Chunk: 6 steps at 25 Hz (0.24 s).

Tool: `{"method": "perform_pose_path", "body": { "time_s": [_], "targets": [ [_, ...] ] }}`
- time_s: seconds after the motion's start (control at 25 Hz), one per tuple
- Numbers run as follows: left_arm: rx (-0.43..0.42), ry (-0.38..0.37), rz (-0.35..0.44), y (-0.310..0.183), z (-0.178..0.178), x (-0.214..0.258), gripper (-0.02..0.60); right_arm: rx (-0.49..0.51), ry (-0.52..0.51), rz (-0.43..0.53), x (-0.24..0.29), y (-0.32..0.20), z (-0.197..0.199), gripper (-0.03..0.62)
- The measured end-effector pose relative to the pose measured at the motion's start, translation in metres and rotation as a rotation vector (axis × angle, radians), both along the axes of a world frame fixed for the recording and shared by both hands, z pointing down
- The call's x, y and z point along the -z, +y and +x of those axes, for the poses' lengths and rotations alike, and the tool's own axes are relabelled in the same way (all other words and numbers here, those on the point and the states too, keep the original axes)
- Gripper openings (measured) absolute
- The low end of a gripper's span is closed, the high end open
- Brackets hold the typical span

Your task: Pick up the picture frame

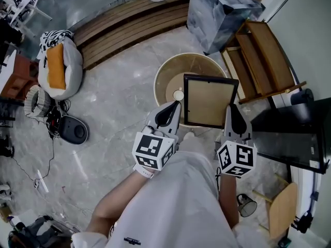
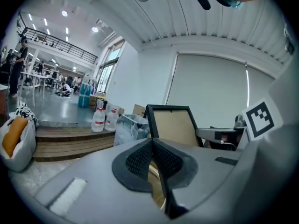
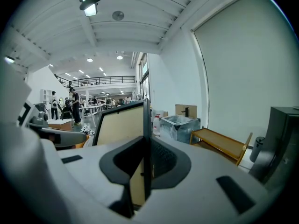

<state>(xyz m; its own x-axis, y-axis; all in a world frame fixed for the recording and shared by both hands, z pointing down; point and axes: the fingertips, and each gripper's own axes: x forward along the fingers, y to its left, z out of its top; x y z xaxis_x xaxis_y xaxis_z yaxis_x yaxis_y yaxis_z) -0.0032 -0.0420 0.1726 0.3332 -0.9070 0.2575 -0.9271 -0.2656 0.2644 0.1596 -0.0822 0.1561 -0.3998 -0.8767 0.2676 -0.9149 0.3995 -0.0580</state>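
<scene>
Picture frame (image 1: 209, 101) back-side up, left gripper (image 1: 175, 111) clamping one edge, right gripper (image 1: 231, 113) clamping the other, front hidden.

No words, brands or numbers can be read. The two bottles (image 2: 103, 119) carry red labels, too small to make out. The marker cubes (image 1: 152, 150) bear only black-and-white square patterns. A small dark print (image 1: 132, 240) on the white garment (image 1: 176, 200) is illegible.

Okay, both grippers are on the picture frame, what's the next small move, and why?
Probably raise it straight up, both hands together. The left gripper and right gripper are each shut on a side edge of the picture frame, which is held over the round tub.
</scene>
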Motion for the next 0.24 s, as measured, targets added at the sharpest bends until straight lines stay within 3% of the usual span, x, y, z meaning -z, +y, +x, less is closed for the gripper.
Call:
{"method": "perform_pose_path", "body": {
  "time_s": [0.24],
  "targets": [
    [-0.01,0.002,0.0,-0.0014,0.0047,-0.0017,0.003,-0.008,0.004,-0.002,-0.0008,-0.0003,0.0042,0.038]
  ]
}}
